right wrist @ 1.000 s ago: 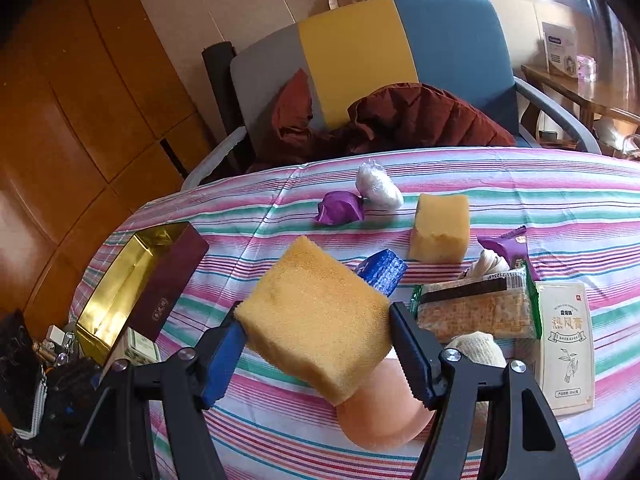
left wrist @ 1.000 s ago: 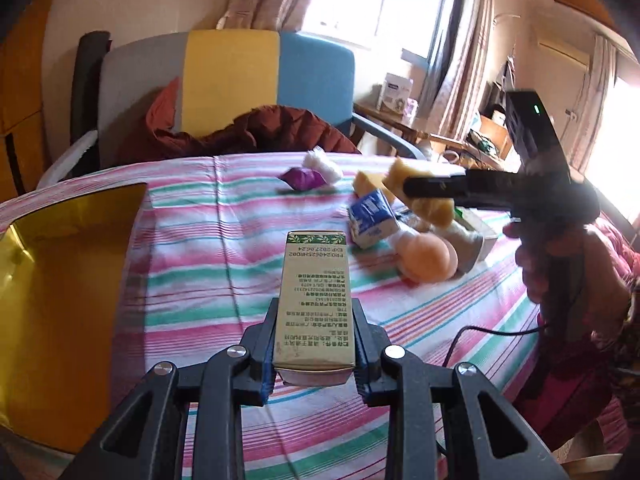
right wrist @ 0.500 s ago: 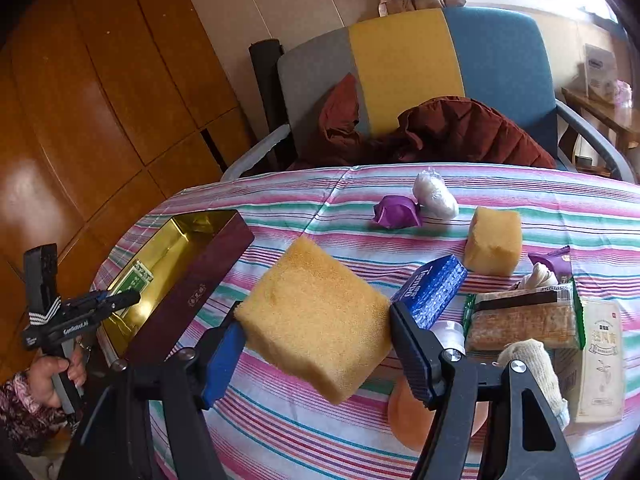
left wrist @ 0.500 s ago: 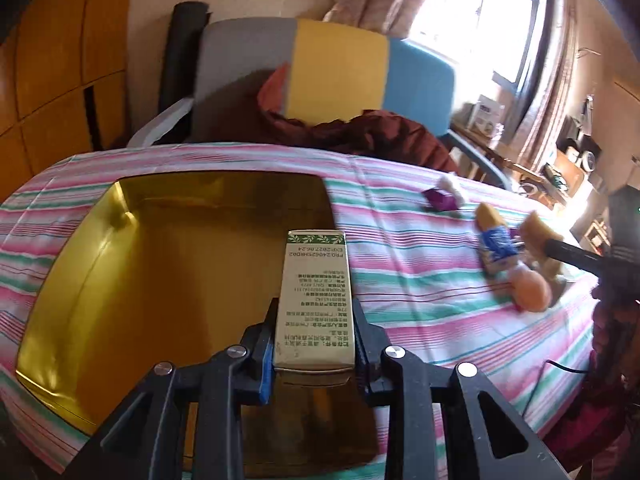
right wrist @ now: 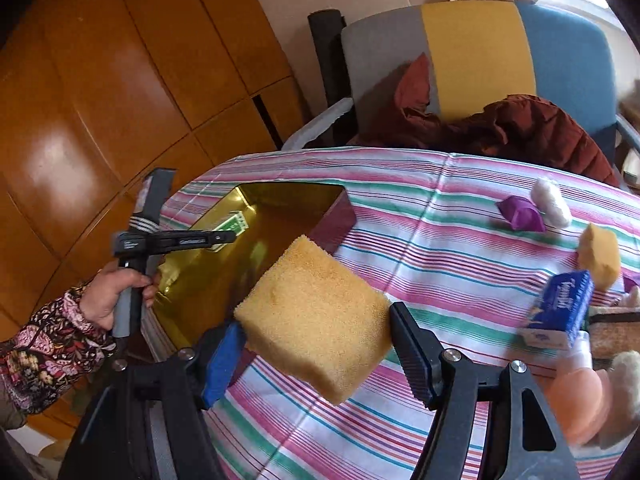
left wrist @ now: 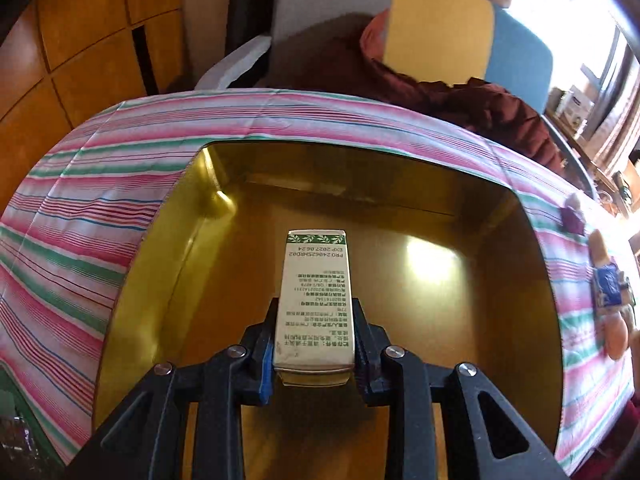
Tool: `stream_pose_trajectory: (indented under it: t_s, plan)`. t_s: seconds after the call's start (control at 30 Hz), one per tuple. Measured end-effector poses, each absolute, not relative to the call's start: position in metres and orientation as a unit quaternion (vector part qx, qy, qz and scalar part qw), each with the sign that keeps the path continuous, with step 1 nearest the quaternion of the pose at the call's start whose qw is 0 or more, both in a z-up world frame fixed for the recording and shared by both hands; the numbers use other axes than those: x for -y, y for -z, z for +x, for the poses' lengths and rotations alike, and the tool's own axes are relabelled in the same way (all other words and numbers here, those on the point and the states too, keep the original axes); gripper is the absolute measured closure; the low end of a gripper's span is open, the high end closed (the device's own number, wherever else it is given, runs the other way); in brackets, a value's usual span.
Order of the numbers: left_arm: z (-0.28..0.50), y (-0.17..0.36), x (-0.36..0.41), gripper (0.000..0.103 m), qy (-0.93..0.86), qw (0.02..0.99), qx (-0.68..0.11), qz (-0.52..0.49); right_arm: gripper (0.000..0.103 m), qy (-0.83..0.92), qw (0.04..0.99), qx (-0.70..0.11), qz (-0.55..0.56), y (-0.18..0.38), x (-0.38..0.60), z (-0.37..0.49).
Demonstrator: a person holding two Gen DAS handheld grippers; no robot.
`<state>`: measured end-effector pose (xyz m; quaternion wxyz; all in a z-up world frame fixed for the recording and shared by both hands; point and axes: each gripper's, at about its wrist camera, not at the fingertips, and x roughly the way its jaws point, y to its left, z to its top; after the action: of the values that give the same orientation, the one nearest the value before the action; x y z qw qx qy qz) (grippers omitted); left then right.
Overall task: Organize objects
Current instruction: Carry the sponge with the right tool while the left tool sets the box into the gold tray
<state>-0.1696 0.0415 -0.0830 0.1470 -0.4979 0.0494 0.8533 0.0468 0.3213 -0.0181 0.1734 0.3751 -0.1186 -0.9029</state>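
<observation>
A: L gripper (left wrist: 314,354) — what've you got?

B: Your jaws pinch a small green-print carton (left wrist: 315,300) by its long sides, held over the gold-lined box (left wrist: 536,280). Prob. light, stiff card; keep the grip low, don't crush it.

A: And R?

B: R gripper (right wrist: 316,350) has its jaws squeezing a yellow sponge block (right wrist: 316,316), above the striped tablecloth (right wrist: 440,248) beside the box. Soft, springy, v. light — hold it mid-block, it'll deform.
</observation>
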Motion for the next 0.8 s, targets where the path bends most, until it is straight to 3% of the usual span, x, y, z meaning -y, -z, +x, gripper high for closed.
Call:
stream_pose_trajectory:
  t_s: [0.23,0.37,0.43,0.8]
  plan:
    - [-0.218,0.094,-0.036,0.073,-0.846,0.116,-0.067,-0.517,0.032,0.892,0.222,0.104,0.380,0.009,-0.262,0.025]
    - [-0.238,0.100,-0.033,0.060,-0.847,0.095,-0.086,-0.516,0.032,0.883,0.232,0.107,0.393,0.014,-0.242,0.013]
    - [-0.239,0.099,-0.029,0.060,-0.850,0.097,-0.080,-0.512,0.032,0.879,0.235,0.107,0.402,0.016,-0.233,0.008]
    - [-0.166,0.055,0.031,0.059,-0.887,0.088,0.097,-0.443,0.032,0.856,0.200,0.072,0.472,0.036,-0.186,-0.052]
